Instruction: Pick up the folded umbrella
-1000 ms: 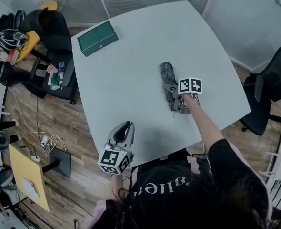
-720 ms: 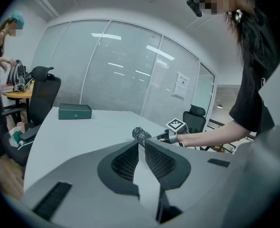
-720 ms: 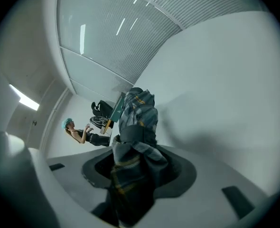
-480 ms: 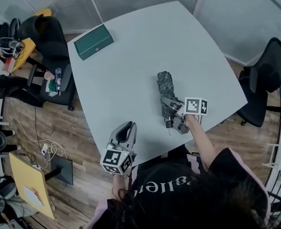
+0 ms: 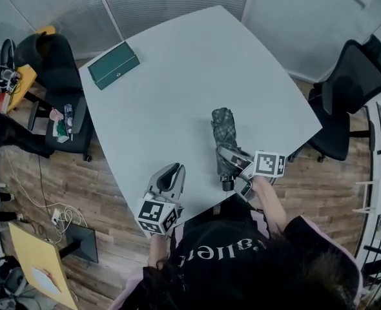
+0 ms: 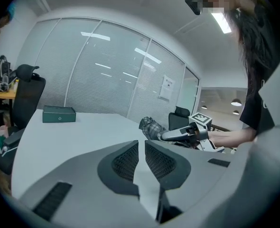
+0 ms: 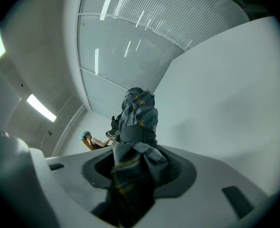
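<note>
The folded umbrella (image 5: 223, 131), dark grey-green plaid, is held by its handle end above the pale table (image 5: 177, 89), its far end pointing away from me. My right gripper (image 5: 233, 171) is shut on it near the table's front edge. In the right gripper view the plaid fabric (image 7: 135, 122) fills the space between the pads of my right gripper (image 7: 135, 170). My left gripper (image 5: 168, 173) hovers at the table's near edge, left of the umbrella, shut and holding nothing (image 6: 141, 148). In the left gripper view the umbrella (image 6: 149, 126) and the right gripper (image 6: 182, 134) show ahead to the right.
A green box (image 5: 113, 64) lies at the table's far left corner, also seen as the green box (image 6: 59, 114). Black office chairs stand at the right (image 5: 349, 76) and far left (image 5: 45, 50). Cables and a yellow board (image 5: 39, 263) lie on the wooden floor.
My right gripper has drawn the umbrella toward the table's near edge and lifted it off the surface. The left gripper has hardly moved.
</note>
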Action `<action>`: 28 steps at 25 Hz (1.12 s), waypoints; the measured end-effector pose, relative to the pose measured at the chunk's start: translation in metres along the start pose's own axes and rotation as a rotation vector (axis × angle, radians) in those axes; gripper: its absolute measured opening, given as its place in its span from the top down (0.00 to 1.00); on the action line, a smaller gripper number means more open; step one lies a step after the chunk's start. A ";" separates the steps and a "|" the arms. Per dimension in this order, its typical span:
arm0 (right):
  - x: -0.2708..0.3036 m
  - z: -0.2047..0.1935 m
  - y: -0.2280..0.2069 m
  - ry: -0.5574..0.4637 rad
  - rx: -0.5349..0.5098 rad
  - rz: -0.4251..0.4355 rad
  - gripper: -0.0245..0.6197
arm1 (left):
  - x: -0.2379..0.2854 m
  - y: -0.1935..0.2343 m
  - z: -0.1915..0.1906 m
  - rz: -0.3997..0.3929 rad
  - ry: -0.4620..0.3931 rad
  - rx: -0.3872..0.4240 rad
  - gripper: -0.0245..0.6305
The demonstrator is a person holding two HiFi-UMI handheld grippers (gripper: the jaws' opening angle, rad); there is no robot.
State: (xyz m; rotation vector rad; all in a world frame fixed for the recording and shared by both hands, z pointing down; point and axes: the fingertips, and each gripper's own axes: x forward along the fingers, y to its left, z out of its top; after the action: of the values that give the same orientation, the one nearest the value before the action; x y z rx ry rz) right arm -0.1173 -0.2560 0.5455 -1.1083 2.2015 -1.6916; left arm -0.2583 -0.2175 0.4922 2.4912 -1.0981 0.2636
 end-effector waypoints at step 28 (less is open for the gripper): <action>-0.210 -0.063 0.013 -0.022 -0.077 0.087 0.64 | -0.029 -0.218 -0.008 -0.011 -0.094 0.070 0.88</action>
State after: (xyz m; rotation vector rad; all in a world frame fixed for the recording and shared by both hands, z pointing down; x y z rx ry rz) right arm -0.0063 -0.0740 0.4923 -1.0264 2.2836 -1.5652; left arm -0.1168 -0.0623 0.4283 2.5942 -1.1295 0.1867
